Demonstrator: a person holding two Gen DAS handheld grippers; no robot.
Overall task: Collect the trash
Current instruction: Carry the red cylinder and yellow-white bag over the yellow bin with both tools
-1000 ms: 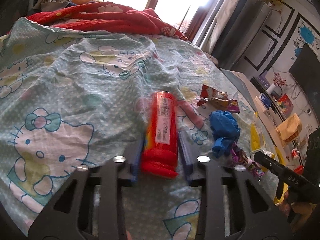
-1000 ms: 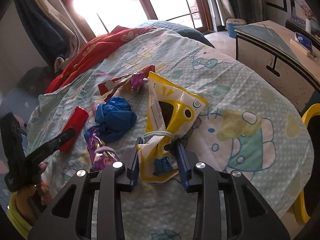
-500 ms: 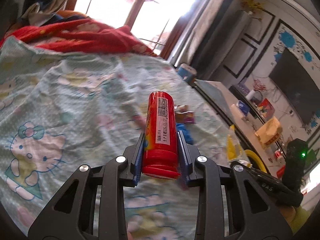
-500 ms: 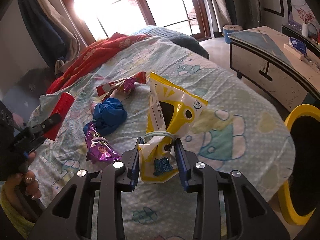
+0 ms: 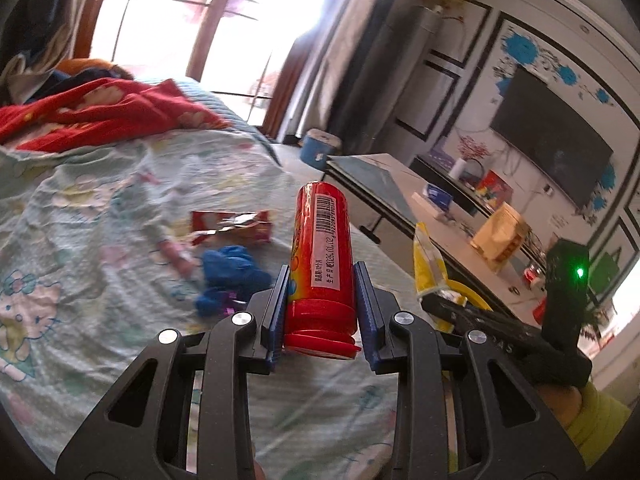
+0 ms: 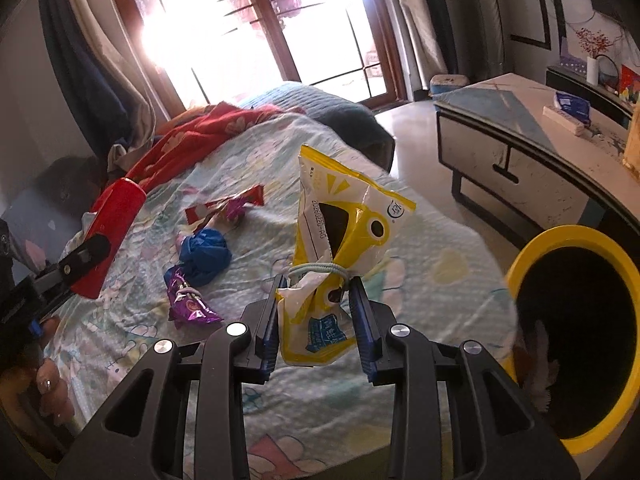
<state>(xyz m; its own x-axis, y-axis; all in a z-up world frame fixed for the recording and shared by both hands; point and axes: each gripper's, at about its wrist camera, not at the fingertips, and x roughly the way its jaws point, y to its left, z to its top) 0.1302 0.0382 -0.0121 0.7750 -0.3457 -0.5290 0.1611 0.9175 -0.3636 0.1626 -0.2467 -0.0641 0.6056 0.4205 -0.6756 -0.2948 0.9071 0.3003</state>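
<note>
One red tube lengthwise between jaws, cap toward camera.

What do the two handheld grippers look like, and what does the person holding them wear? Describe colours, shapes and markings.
The left gripper and the right gripper look alike: black skeletal frames with triangular cut-outs, silver round bolts and ribbed blue pads lining the jaws. The right one carries a black block with a green light. A yellow-green sleeve shows at that wrist.

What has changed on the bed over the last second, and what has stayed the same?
The red tube, which lay on the bed, is now lifted clear in the left gripper. The right gripper has raised the yellow bag towards the yellow bin. Both grips and the remaining wrappers are unchanged.
</note>
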